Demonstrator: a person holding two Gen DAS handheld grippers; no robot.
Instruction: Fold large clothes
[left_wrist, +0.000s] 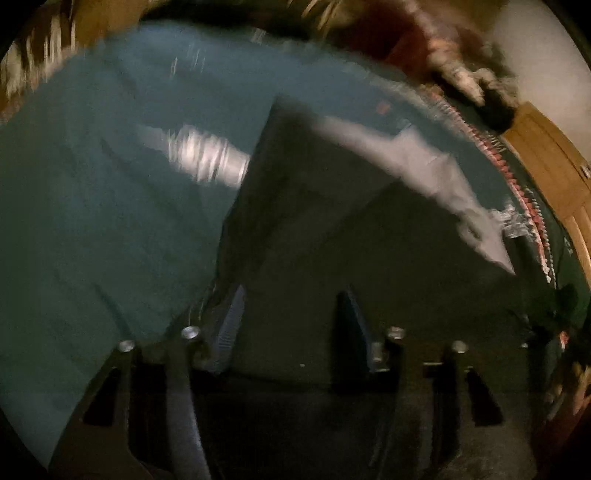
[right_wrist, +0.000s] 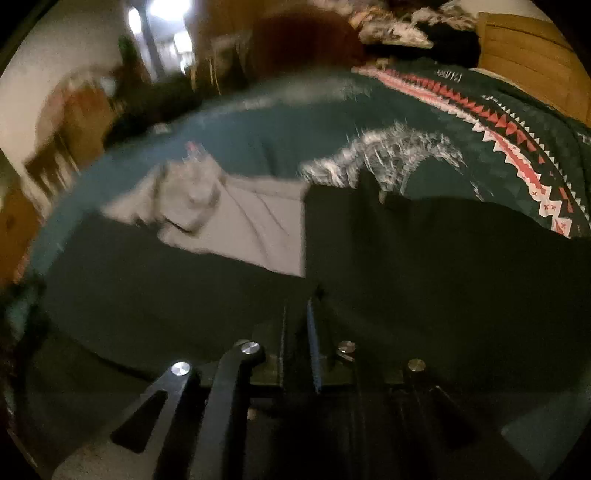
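Observation:
A large dark garment lies spread on a teal bed cover. A pale grey piece of cloth lies across its far part. My left gripper stands open low over the garment's near edge, with dark cloth under and between its fingers and no grip. In the right wrist view the same dark garment fills the middle, with the grey cloth to the left. My right gripper has its fingers almost together, and a peak of the dark cloth rises to their tips. Both views are blurred.
The cover has a red and white zigzag border and a white feathery print. Wooden furniture stands behind the bed. A heap of mixed fabrics lies at the far edge. A bright doorway shows at the back left.

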